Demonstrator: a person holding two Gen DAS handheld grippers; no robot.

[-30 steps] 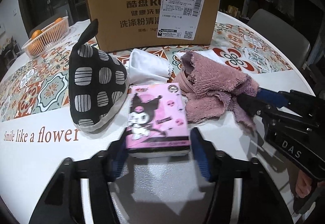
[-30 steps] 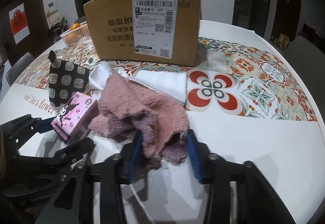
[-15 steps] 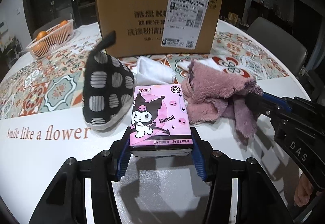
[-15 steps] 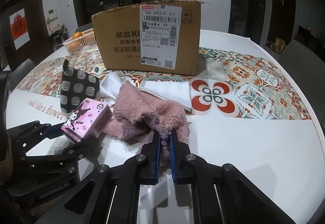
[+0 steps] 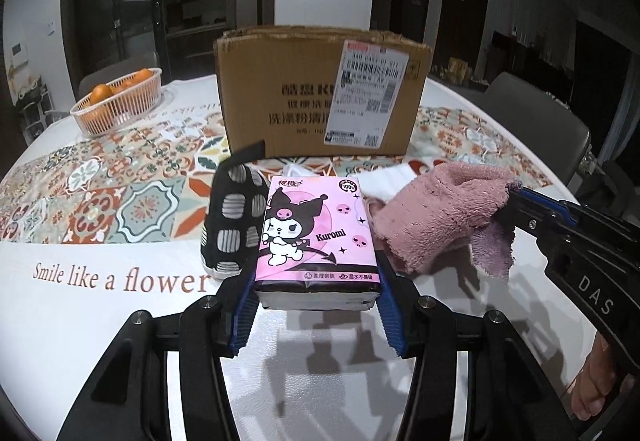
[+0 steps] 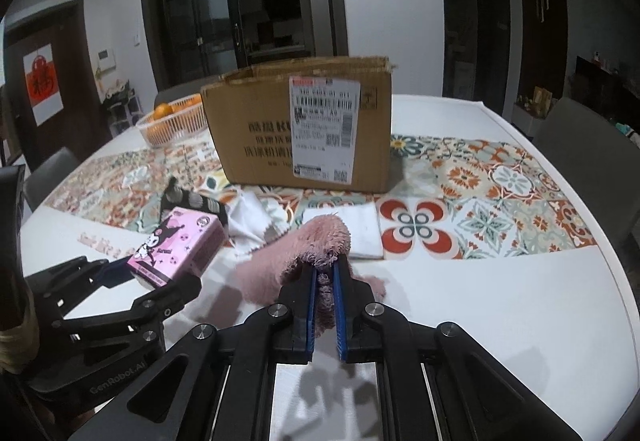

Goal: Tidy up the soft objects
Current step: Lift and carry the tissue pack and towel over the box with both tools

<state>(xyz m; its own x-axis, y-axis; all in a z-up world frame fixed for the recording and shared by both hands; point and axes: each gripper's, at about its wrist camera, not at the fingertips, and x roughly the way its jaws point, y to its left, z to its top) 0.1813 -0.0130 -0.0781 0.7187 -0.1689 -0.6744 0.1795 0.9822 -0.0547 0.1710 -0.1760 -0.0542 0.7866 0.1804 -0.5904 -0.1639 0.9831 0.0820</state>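
Left wrist view: the pink rectangular Kuromi tissue pack point(image 5: 316, 237) is clamped between the blue pads of the left gripper point(image 5: 316, 305), raised above the white table point(image 5: 100, 321). The right gripper point(image 6: 324, 305) is nearly closed, pinching the pink fluffy towel point(image 6: 320, 241), which hangs partly lifted. Behind lie a black grey-patterned fabric mitt point(image 5: 234, 217), white folded cloths point(image 6: 360, 229) and a brown cardboard box point(image 5: 320, 97).

Soft things before the box on the bench point(image 5: 100, 321).
Cardboard box point(image 5: 320, 97) behind; tissue pack point(image 5: 316, 237) between slipper point(image 5: 234, 221) left and towel point(image 5: 444, 213) right; fruit basket point(image 5: 116, 105) far left.
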